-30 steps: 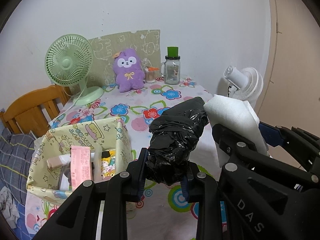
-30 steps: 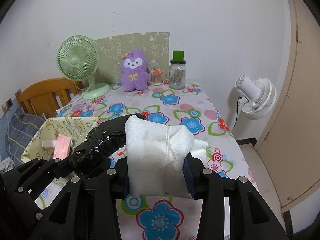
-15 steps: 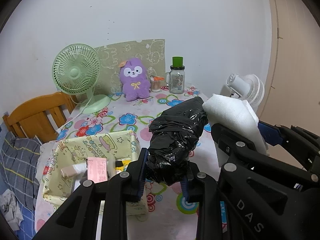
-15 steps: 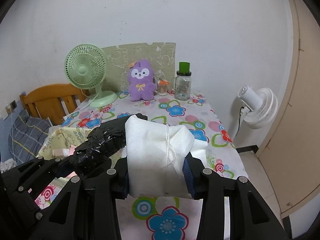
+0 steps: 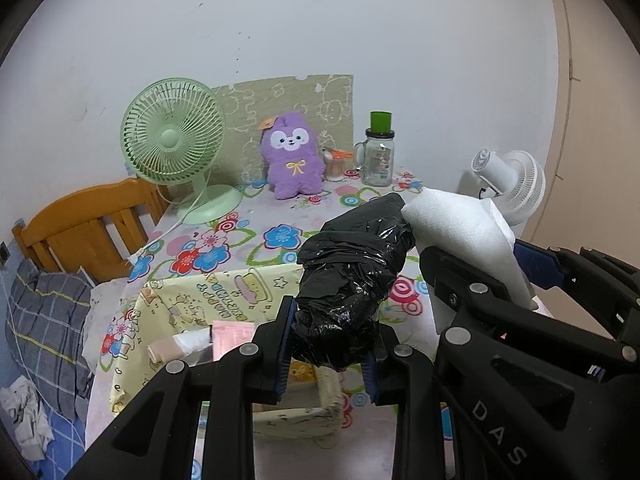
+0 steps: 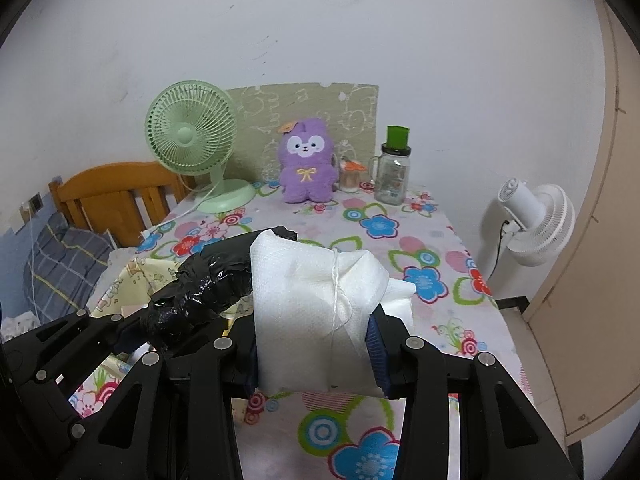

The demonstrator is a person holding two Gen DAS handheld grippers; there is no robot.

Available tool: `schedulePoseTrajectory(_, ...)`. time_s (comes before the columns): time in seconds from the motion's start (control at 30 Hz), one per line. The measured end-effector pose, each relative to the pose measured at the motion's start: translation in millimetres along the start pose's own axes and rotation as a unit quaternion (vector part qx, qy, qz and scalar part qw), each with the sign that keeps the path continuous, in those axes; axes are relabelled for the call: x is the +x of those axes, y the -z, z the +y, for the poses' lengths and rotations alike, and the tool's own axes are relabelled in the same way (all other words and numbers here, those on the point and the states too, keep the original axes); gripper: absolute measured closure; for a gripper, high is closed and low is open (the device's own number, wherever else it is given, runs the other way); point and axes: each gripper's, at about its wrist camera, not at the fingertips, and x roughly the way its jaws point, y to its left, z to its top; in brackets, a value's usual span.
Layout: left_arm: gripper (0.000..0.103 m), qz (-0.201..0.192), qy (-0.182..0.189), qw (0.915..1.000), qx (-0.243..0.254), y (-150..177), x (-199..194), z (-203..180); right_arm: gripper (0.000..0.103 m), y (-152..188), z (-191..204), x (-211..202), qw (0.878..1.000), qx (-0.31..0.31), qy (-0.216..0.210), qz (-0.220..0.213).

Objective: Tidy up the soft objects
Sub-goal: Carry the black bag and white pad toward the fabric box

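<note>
Both hands have pulled back and up since a second ago: the yellow fabric box [image 5: 224,292] sits lower in the left view, more of the table [image 6: 424,240] shows. Left gripper [image 5: 326,354] clamped on the black plastic bundle [image 5: 352,280], held in the air over the box's near corner. Right gripper [image 6: 316,354] clamped on the white foam bundle [image 6: 308,304] (tied with thin string), just beside the black one, ends touching. Box holds a pink card [image 5: 232,336] and a beige roll [image 5: 176,346]. Purple plush [image 6: 307,166], green fan [image 6: 192,140] and glass jar [image 6: 394,176] at the far edge.
</note>
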Motion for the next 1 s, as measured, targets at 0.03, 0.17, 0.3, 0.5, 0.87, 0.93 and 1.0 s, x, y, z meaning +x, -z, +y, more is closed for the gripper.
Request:
schedulePoseTrajectory(0.03, 0.075, 0.001, -0.001, 1.0, -0.001, 0.6, 1.3, 3.4, 0.057, -0.3, 2.4, 1.9, 1.0, -0.002, -0.002, 0.002)
schedulePoseTrajectory(0.17, 0.075, 0.005, -0.002, 1.0, -0.005, 2.7, 6.6, 14.6, 0.057, -2.1, 13.8, 11.6, 1.0, -0.01, -0.007, 0.013)
schedulePoseTrajectory(0.3, 0.074, 0.011, -0.001, 0.9999, -0.011, 4.1, 13.3, 25.6, 0.057, -2.8, 23.9, 17.9, 1.0, -0.018, -0.006, 0.019)
schedulePoseTrajectory(0.5, 0.074, 0.02, -0.004, 0.9995, -0.023, 8.1, 22.4, 45.0, 0.057, -4.4, 41.0, 31.8, 0.999, -0.026, -0.016, 0.028)
schedulePoseTrajectory(0.87, 0.074, 0.046, -0.023, 0.9976, -0.045, 20.4, 41.9, 78.1, 0.057, -3.1, 72.8, 58.2, 0.997, -0.046, -0.037, 0.052)
schedulePoseTrajectory(0.93, 0.074, 0.054, -0.027, 0.9971, -0.046, 23.1, 46.1, 83.0, 0.057, -2.9, 77.0, 62.7, 0.996, -0.049, -0.039, 0.056)
schedulePoseTrajectory(1.0, 0.074, 0.059, -0.033, 0.9967, -0.045, 25.7, 49.9, 87.4, 0.057, -2.3, 81.2, 67.9, 0.996, -0.05, -0.041, 0.061)
